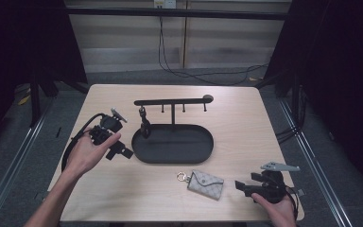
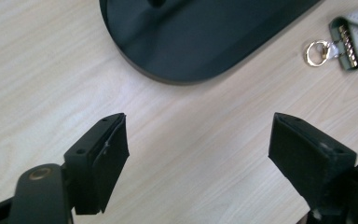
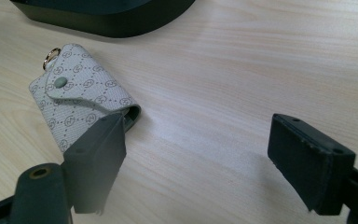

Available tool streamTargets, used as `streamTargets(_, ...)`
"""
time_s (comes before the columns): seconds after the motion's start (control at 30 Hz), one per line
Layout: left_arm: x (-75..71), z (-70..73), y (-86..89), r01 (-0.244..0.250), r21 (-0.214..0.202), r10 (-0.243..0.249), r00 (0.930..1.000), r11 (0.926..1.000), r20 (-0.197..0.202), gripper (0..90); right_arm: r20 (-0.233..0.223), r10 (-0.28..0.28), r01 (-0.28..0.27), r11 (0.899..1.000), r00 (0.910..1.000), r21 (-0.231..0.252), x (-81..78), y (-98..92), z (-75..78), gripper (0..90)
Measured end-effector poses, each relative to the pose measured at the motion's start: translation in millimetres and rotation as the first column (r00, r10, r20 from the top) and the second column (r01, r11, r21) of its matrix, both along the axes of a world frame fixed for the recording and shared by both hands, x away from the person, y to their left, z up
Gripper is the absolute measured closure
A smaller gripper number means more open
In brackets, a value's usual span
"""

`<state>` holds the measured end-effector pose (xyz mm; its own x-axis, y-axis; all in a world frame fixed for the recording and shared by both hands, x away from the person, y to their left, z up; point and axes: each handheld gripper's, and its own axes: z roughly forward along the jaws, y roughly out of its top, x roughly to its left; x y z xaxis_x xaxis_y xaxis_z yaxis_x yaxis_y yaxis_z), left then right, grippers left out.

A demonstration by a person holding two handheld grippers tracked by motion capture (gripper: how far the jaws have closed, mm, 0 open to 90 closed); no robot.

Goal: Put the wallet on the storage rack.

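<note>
Looks like a pick-up in the making: small patterned pouch (image 1: 206, 183) lying flat on the desk (image 1: 236, 123), near side, just in front of the black oval tray (image 1: 203, 156) and not in it. Points its gold ring (image 1: 181, 177) left and slightly far, toward the tray's near rim, flap snapped shut.

Holds the right gripper (image 1: 241, 186) low at the near right corner, aimed left at the pouch. Shows, in the right gripper view, fingers (image 3: 98, 158) apart and gripping nothing, with the pouch's near corner just beside one of them but not between the two.

Keeps the left gripper (image 1: 123, 151) at the left end of the tray, fingers (image 2: 100, 154) spread wide over bare wood, nothing between them.

Calls next, most likely, for sliding the right gripper left until the pouch sits between the fingers, then closing on an edge or on the ring end. Needs a shallow, low approach, since the pouch lies flat and thin. Probably means lifting the ring to a free peg on the hook bar (image 1: 172, 101) afterwards.

Containers: tray seems to carry no loose item, just the upright post of the bar. Bears one dark strap (image 1: 144, 124) on the leftmost peg, dangling over the tray's left end; hard to tell whether touching the tray floor. Leaves the other pegs bare.
</note>
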<state>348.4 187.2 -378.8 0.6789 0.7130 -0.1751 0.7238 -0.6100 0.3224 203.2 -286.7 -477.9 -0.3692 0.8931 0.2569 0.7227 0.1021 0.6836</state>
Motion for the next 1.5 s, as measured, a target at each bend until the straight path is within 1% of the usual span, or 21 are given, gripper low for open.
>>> streamTargets(0.03, -7.2, -7.5, 4.5, 0.005, -0.036, -0.005, 1.0, 0.9993, -0.003, 19.1, 0.003, -0.001, 0.001, 1.0, 1.0, 0.006, 0.3, -0.2, 0.1, 19.0)
streamTargets(0.07, -7.2, -7.5, 4.5, 0.005, -0.036, -0.005, 1.0, 0.9993, -0.003, 18.9, 0.003, -0.004, 0.004, 1.0, 1.0, 0.008, 0.4, -0.2, 0.3, 19.0)
streamTargets(0.13, -15.6, -17.7, 8.4, 0.013, -0.047, -0.013, 0.9999, 0.9988, 0.003, 19.3, 0.004, 0.002, -0.002, 1.0, 1.0, 0.008, 0.7, -0.3, -0.1, 17.7)
streamTargets(0.2, -17.2, -19.3, 9.9, 0.018, -0.041, -0.017, 0.9998, 0.999, 0.005, 20.2, 0.003, 0.001, -0.001, 1.0, 1.0, 0.008, 0.6, 0.0, 0.3, 18.1)
streamTargets(0.23, -20.6, -22.1, 12.6, 0.012, -0.046, -0.011, 0.9998, 0.9989, 0.018, 20.9, 0.008, -0.004, 0.004, 1.0, 1.0, 0.004, 0.2, 0.0, 0.5, 18.5)
streamTargets(0.3, -28.9, -30.4, 20.7, 0.03, -0.084, -0.028, 0.9993, 0.996, 0.025, 20.8, 0.011, -0.005, 0.005, 1.0, 0.9999, 0.009, 0.2, -0.9, 0.7, 18.5)
streamTargets(0.4, -35.3, -37.0, 24.7, 0.039, -0.099, -0.034, 0.9984, 0.9943, 0.046, 20.8, 0.006, -0.005, 0.005, 1.0, 1.0, 0.009, 0.6, -0.9, 0.5, 18.5)
streamTargets(0.43, -41.3, -43.8, 29.4, 0.039, -0.122, -0.033, 0.9979, 0.9917, 0.055, 20.8, 0.008, -0.003, 0.003, 1.0, 1.0, 0.008, 0.2, -0.2, 0.7, 18.6)
streamTargets(0.53, -47.5, -50.4, 34.6, 0.037, -0.141, -0.028, 0.9974, 0.9893, 0.066, 20.8, 0.009, -0.005, 0.005, 1.0, 0.9999, 0.008, 0.1, -0.4, 0.7, 18.7)
streamTargets(0.63, -59.2, -64.2, 41.1, 0.013, -0.196, 0.002, 0.9969, 0.9805, 0.079, 20.7, 0.004, -0.009, 0.009, 1.0, 1.0, 0.016, 1.0, -1.3, 0.2, 20.5)
streamTargets(0.8, -71.0, -74.7, 43.5, 0.017, -0.22, -0.006, 0.9987, 0.9753, 0.051, 20.8, -0.009, 0.0, 0.001, 1.0, 1.0, 0.022, 2.4, -0.1, 0.6, 24.1)
streamTargets(0.87, -80.5, -78.5, 43.9, 0.015, -0.254, 0.0, 0.9983, 0.9672, 0.057, 20.8, -0.013, 0.008, -0.008, 1.0, 0.9999, 0.023, 3.2, 0.5, 1.2, 25.2)
streamTargets(0.9, -80.5, -78.5, 43.9, 0.015, -0.254, 0.0, 0.9983, 0.9672, 0.057, 20.8, -0.013, 0.008, -0.008, 1.0, 0.9999, 0.023, 3.2, 0.5, 1.2, 25.2)
streamTargets(0.93, -85.6, -80.4, 43.9, 0.002, -0.267, 0.017, 0.9975, 0.9636, 0.069, 20.8, -0.016, 0.013, -0.012, 1.0, 0.9998, 0.025, 3.5, 0.6, 1.4, 25.5)
streamTargets(1.03, -98.5, -90.5, 45.2, 0.006, -0.275, 0.015, 0.9971, 0.9615, 0.074, 20.7, -0.034, 0.027, -0.026, 0.999, 0.9991, 0.031, 4.5, 2.8, 3.2, 26.3)
streamTargets(1.13, -102.2, -96.8, 45.0, 0.012, -0.261, 0.004, 0.998, 0.9653, 0.063, 20.5, -0.042, 0.034, -0.033, 0.999, 0.9985, 0.027, 5.2, 4.3, 4.3, 26.1)
streamTargets(1.17, -105.1, -98.5, 45.0, 0.025, -0.251, -0.008, 0.9976, 0.9678, 0.068, 20.5, -0.058, 0.055, -0.054, 0.998, 0.9968, 0.023, 8.3, 8.1, 5.6, 25.1)
streamTargets(1.3, -108.8, -95.9, 46.4, 0.033, -0.281, -0.007, 0.9955, 0.9593, 0.095, 20.5, -0.08, 0.114, -0.116, 0.993, 0.9902, -0.023, 11.9, 22.4, 8.0, 21.8)
streamTargets(1.33, -108.8, -95.9, 46.4, 0.033, -0.281, -0.007, 0.9955, 0.9593, 0.095, 20.5, -0.08, 0.114, -0.116, 0.993, 0.9902, -0.023, 11.9, 22.4, 8.0, 21.8)
streamTargets(1.37, -110.3, -95.7, 46.5, 0.025, -0.292, 0.005, 0.9949, 0.9562, 0.1, 20.5, -0.099, 0.149, -0.151, 0.988, 0.9839, -0.02, 14.4, 29.4, 9.5, 18.7)
streamTargets(1.5, -110.5, -96.3, 48.7, 0.034, -0.299, -0.005, 0.9951, 0.9536, 0.099, 20.5, -0.108, 0.188, -0.194, 0.98, 0.9762, -0.047, 19.0, 41.5, 13.7, 15.6)
